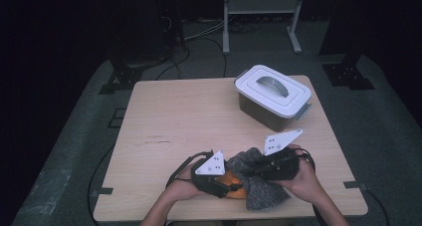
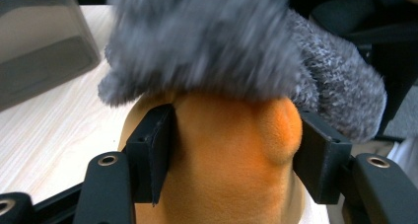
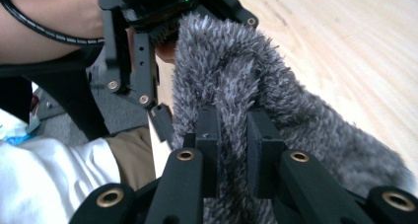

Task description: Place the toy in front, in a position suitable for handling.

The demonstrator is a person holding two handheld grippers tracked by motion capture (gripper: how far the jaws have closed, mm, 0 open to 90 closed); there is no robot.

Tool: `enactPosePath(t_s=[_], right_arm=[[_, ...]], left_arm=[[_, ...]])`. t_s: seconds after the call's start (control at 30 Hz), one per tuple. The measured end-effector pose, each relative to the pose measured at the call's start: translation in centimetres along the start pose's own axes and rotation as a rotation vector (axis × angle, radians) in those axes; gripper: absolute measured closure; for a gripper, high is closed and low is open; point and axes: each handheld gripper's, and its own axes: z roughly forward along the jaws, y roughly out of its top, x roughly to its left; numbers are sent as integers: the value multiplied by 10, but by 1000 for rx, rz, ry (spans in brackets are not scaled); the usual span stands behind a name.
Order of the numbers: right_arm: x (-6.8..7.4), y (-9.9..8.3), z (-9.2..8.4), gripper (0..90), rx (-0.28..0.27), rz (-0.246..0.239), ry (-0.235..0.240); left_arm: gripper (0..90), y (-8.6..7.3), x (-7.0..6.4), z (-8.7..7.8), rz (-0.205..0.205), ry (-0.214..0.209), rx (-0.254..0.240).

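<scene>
Grey fuzzy cloth (image 1: 255, 182) lies bunched at the near edge of the wooden table (image 1: 169, 121), at about 6 o'clock on the tabletop in the high view, with both tools working on it. Right gripper (image 3: 231, 130) is clenched on a fold of that cloth: in the right gripper view its two black jaws stand close together with a ridge of grey pile pinched between the pads, and the rest of the fabric spreads away toward 5 o'clock. In the high view the right gripper (image 1: 251, 170) sits at 3 o'clock of the cloth, with the person's right hand (image 1: 303, 178) wrapped round its body.

Left gripper (image 2: 231, 145) is grasping an orange plush object (image 2: 229, 169). In the left gripper view the two pads press against the orange sides at 9 and 3 o'clock, and the soft surface bulges beside the right-hand pad. The grey cloth drapes over the top of the orange object at 12 o'clock, blurred. In the high view a strip of orange (image 1: 233, 178) shows just under the cloth's 9 o'clock edge, beside the left gripper (image 1: 224, 183).

A lidded white storage box (image 1: 272, 97) with a grey handle stands well apart, at about 1 o'clock on the table.
</scene>
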Motion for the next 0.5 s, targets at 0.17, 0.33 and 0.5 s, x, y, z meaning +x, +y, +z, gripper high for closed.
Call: enactPosePath(t_s=[0.17, 0.33, 0.5], right_arm=[[-8, -7, 0, 775, 7, 25, -7], [-19, -18, -2, 775, 12, 68, -6], [-26, -27, -1, 773, 25, 99, -19]], left_arm=[[382, -5, 4, -3, -18, -9, -5], [378, -9, 8, -7, -31, -10, 4], [367, -16, 15, -14, -54, -9, 13]])
